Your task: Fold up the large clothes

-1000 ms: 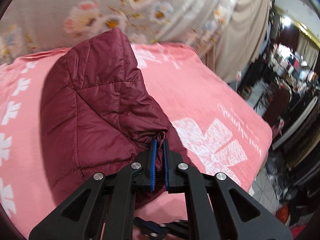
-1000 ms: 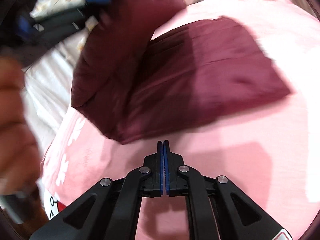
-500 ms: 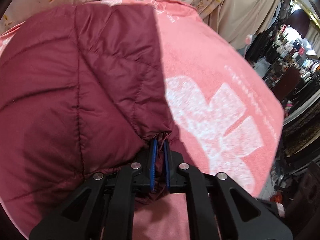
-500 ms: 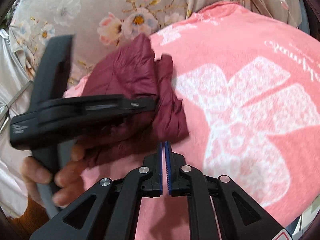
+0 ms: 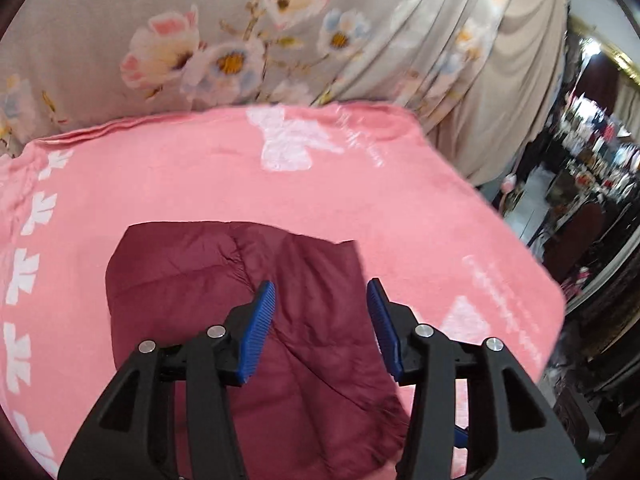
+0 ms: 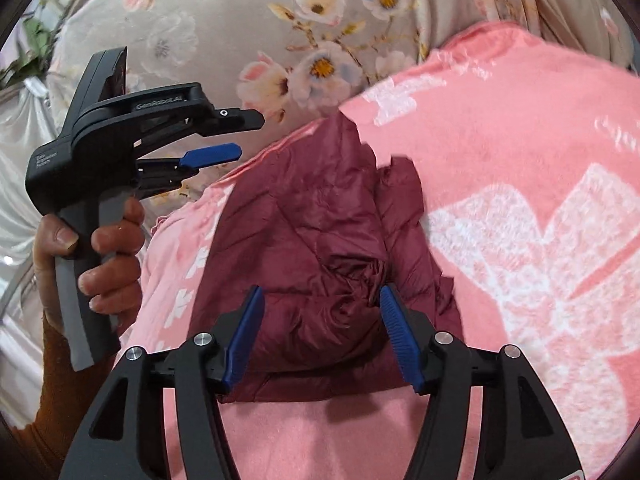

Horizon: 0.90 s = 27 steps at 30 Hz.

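The bed (image 5: 200, 184), spread with a pink blanket (image 5: 400, 208) printed with white motifs and backed by a floral curtain (image 5: 240, 40), now carries the maroon quilted jacket (image 5: 312, 344) lying down on it as a compact folded bundle; a second ago part of that jacket was raised off the blanket, pinched in the left gripper, so the fold has just been laid over and let go. In the right wrist view the jacket (image 6: 320, 240) sits as a rumpled stack with a bunched knot of fabric near its middle and one flap edge lying slightly proud at the far right, so the fold looks made but not tidy. The left gripper (image 5: 320, 320) has gone from clamped on the cloth to spread wide, its blue pads (image 5: 260, 320) hanging over the bundle with nothing between them; seen from the other side, the left gripper (image 6: 236, 136) is held up and clear of the jacket in the person's hand (image 6: 100, 248). The right gripper (image 6: 320, 328), which was pressed together half a second ago, is likewise spread now, its pads (image 6: 396, 336) flanking the near edge of the bundle, though I cannot tell whether they touch it. My reading is that this fold is finished and the likely next need is smoothing or a further fold.
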Motion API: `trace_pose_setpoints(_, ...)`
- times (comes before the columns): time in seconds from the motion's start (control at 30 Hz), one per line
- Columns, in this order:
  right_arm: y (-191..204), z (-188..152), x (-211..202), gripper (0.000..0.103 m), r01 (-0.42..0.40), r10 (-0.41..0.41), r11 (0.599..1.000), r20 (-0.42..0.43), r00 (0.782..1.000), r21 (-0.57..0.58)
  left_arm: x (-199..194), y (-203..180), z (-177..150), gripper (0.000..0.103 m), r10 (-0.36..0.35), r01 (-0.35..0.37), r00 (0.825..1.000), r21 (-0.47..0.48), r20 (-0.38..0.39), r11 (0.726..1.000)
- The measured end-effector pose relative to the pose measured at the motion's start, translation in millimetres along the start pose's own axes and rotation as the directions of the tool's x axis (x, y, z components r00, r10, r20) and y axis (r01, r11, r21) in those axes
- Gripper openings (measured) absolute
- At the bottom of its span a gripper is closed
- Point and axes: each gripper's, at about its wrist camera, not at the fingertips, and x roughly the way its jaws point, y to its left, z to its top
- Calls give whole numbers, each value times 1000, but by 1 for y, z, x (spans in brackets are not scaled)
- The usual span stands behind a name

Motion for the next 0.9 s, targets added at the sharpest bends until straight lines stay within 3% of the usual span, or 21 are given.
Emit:
trace_pose_setpoints(0.07, -5, 0, 13, 55, -14, 14, 999, -29, 999, 32, 20, 3, 3, 46, 42, -40, 999, 32, -34, 999)
trace_pose_setpoints(0.17, -4, 2, 21, 9, -8, 9, 1000, -49, 999, 17, 52, 5, 3, 43, 81, -75, 993, 65, -89, 995)
trace_pose_setpoints(0.2, -5, 4, 18, 6, -28, 29, 999, -34, 999, 28, 63, 3, 1, 43, 93, -85, 990, 78, -103, 993)
trace_pose_setpoints(0.27, -5, 11, -3, 5, -40, 39, 999, 45, 998, 11, 78, 0, -1, 39, 124, -112, 986, 110, -115, 988)
trace_pose_setpoints(0.4, -8, 18, -26, 4, 22, -19, 999, 107, 994, -29, 102, -11, 0, 39, 135, -117, 983, 135, -128, 984)
trace_pose_setpoints(0.53, -28, 9, -15, 4, 106, -105, 994, 59, 993, -8, 124, -25, -5, 38, 133, -112, 981, 148, -139, 983)
trace_pose_setpoints(0.9, -51, -1, 17, 3, 166, -165, 986, -55, 985, 16, 159, -39, -22, 38, 197, -169, 972, 203, -127, 964)
